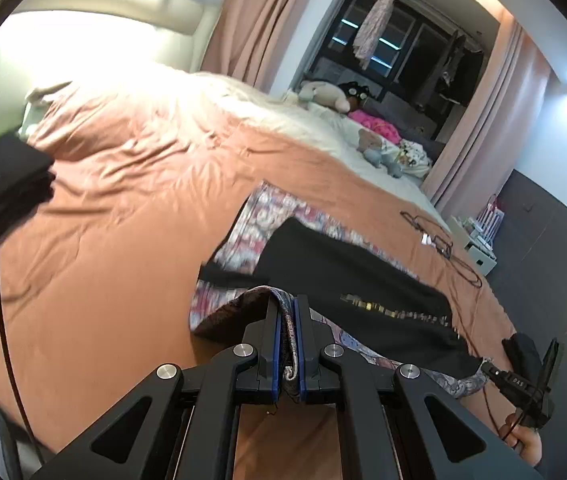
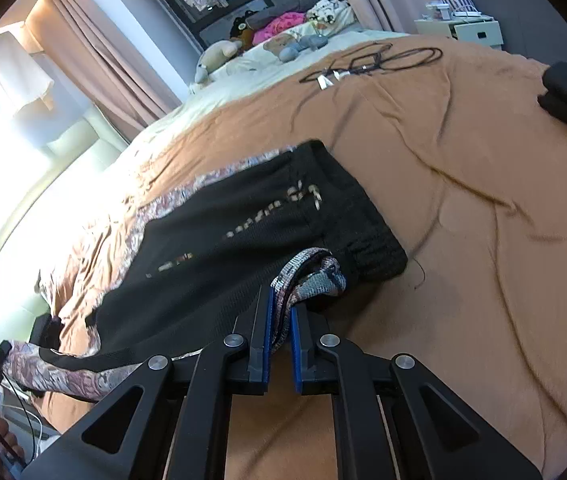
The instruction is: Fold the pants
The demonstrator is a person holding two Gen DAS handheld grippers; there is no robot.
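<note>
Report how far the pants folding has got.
Done: a black folded stack already sits at the far left of the bed. In hand: the left claw and right claw are each shut on a patterned edge of the pants, which lie spread flat, black panel up. Left: no fold shows in this pair yet, so the folding itself remains.

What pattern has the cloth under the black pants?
A pink-grey floral or paisley print, clearest in the left wrist view.

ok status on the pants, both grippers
Left gripper shut on patterned pants edge. Right gripper shut on same pants. Black garment lying on top, in the way.
</note>
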